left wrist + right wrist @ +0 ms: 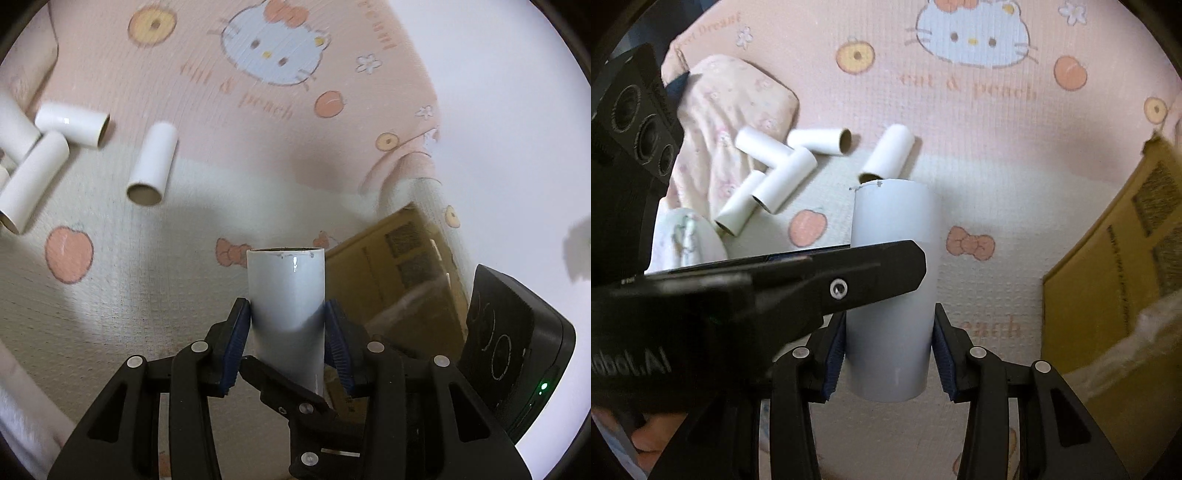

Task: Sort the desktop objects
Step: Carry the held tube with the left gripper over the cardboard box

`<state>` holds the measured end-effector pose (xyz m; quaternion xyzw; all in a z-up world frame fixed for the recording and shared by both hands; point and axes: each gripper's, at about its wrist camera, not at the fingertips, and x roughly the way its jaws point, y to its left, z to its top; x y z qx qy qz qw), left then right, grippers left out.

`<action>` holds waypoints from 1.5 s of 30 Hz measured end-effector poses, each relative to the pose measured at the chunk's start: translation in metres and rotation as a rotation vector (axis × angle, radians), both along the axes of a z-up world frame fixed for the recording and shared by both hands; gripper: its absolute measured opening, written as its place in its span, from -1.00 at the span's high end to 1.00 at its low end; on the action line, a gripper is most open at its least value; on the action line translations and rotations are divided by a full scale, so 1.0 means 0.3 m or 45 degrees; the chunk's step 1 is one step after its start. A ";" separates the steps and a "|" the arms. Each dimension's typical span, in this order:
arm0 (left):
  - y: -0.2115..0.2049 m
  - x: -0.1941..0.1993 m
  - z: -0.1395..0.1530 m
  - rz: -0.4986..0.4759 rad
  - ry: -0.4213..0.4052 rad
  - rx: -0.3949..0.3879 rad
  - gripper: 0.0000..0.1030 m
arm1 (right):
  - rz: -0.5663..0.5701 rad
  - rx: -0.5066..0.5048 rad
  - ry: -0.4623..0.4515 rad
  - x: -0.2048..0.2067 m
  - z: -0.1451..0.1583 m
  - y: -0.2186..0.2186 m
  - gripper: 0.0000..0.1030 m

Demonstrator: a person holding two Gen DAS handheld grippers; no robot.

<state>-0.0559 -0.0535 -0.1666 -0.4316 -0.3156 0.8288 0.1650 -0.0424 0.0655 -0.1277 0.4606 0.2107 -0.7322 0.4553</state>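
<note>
The held tube (286, 302) is showing plain white with a brown inner rim, and the loose tubes (783, 173) are showing the same white with brown bores. The mat (221, 122) is wearing pale pink and cream, printed with peaches, bows, flowers and a white cat face. The box (1115, 280) is showing yellowish brown. Both grippers' pads (236, 343) are showing dark blue on black arms.

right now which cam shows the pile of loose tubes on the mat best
The right wrist view: all five loose tubes lie in frame, though slightly blurred. The left wrist view pushes the pile to its left edge, cutting off some, with only one tube clearly apart.
</note>
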 end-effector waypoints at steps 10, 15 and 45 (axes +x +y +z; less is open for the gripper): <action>0.114 -0.007 0.203 -0.098 0.087 -0.122 0.11 | -0.054 -0.176 -0.026 -0.023 0.149 0.107 0.22; 0.203 -0.030 0.286 -0.178 0.153 -0.189 0.11 | -0.064 -0.188 0.036 -0.039 0.216 0.167 0.22; 0.746 -0.319 0.412 -0.458 0.044 -0.206 0.11 | -0.256 -0.066 0.023 -0.455 0.371 0.510 0.22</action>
